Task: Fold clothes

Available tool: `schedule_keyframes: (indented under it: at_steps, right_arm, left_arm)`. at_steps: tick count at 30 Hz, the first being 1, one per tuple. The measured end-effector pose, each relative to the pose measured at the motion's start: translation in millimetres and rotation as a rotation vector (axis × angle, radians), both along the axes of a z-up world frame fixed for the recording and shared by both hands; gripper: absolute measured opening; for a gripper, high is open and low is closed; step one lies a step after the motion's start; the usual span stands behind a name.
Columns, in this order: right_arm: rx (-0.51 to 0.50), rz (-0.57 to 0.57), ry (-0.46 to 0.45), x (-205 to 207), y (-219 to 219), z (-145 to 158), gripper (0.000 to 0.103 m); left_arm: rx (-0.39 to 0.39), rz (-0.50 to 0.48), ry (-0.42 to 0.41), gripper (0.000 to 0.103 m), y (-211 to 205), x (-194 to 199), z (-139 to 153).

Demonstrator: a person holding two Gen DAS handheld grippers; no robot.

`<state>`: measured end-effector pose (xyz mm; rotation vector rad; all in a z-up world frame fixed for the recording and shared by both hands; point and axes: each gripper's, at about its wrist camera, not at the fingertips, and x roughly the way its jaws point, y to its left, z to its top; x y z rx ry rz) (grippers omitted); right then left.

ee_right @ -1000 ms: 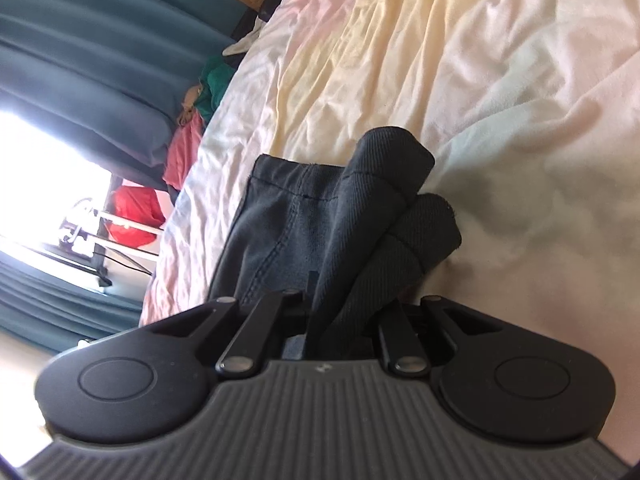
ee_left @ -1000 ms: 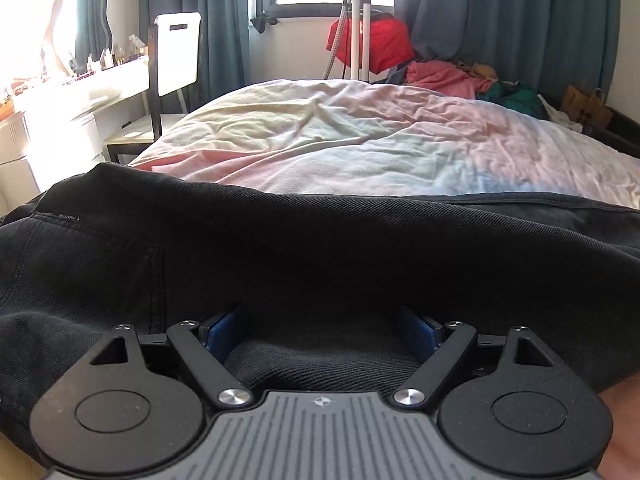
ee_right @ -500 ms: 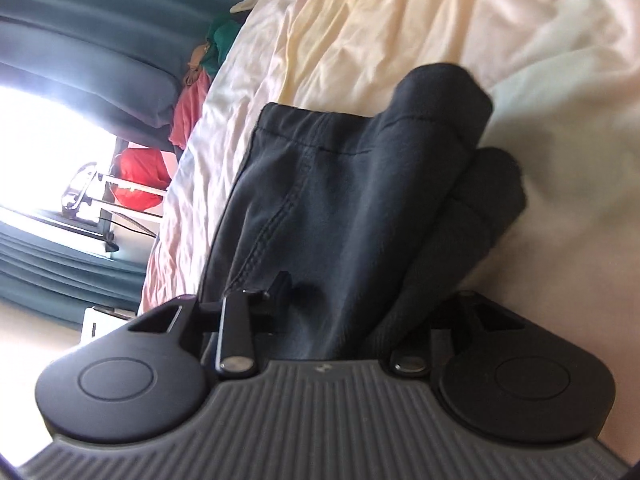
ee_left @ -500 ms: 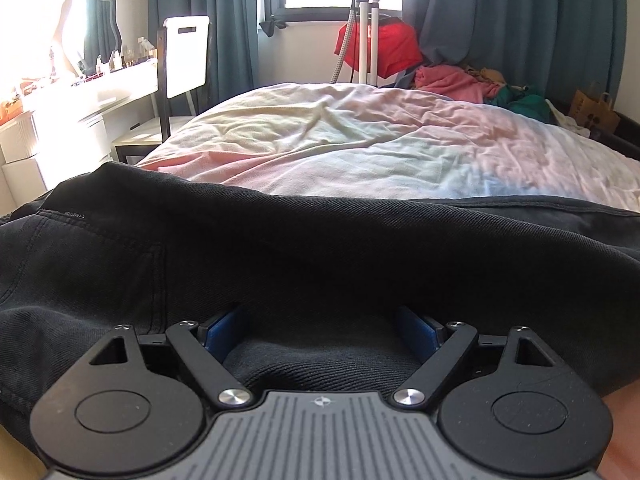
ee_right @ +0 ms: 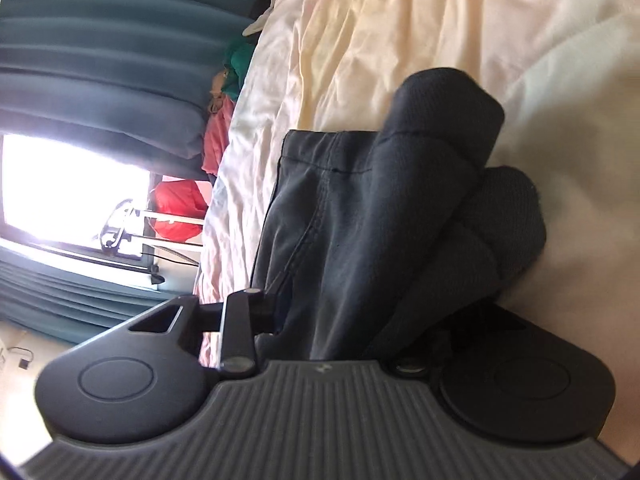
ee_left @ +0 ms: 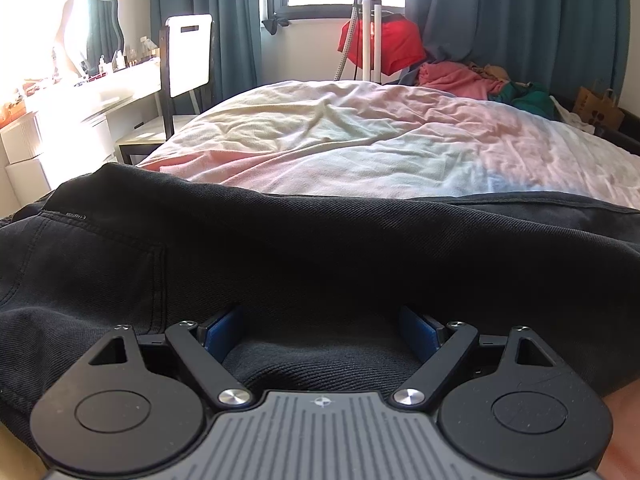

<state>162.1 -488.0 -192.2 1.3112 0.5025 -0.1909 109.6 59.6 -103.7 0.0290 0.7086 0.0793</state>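
Observation:
Black trousers (ee_left: 304, 248) lie across the near edge of the bed and fill the lower half of the left wrist view. My left gripper (ee_left: 320, 330) is open, its blue pads wide apart, with trouser cloth bunched between them and draped over the fingertips. In the right wrist view, rolled sideways, the same trousers (ee_right: 360, 216) show a seam and a rolled end. My right gripper (ee_right: 352, 312) is open, jaws spread wide, with a thick fold of the cloth lying between them; the right finger is hidden under cloth.
The bed's pastel duvet (ee_left: 360, 144) stretches beyond the trousers. A white chair (ee_left: 188, 56) and a cluttered dresser (ee_left: 80, 92) stand at left. A pile of pink and green clothes (ee_left: 472, 80), a red item (ee_left: 380, 44) and teal curtains (ee_left: 516, 20) are at the back.
My right gripper's jaws have spread open around the trouser fold they were pinching. My left gripper stays open and has hardly moved.

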Motion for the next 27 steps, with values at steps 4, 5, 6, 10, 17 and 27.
schedule_keyframes:
  at_steps: [4,5,6,10,17,27]
  right_arm:
    - [-0.124,0.019,0.051,2.5,3.4,11.5,0.012]
    - [-0.161,0.023,0.057,2.4,5.1,14.7,0.011]
    - [-0.198,0.027,0.063,2.3,6.8,17.8,0.011]
    - [-0.340,0.024,0.089,0.9,14.4,32.7,0.010]
    - [-0.565,0.015,0.079,3.7,38.5,74.6,0.010]
    - [-1.397,0.114,-0.008,28.1,208.9,177.4,0.010]
  left_arm:
    - [0.007,0.002,0.003,0.086,-2.2,0.4,0.4]
    - [0.009,-0.002,0.002,0.087,-3.1,0.3,0.1]
    - [0.013,-0.009,0.002,0.088,-4.3,0.3,-0.5]
    - [0.040,-0.029,0.014,0.088,-7.3,1.9,-1.6]
    - [0.027,-0.048,0.047,0.089,-2.9,5.1,5.3]
    - [-0.056,-0.037,-0.036,0.089,17.7,-6.9,50.6]
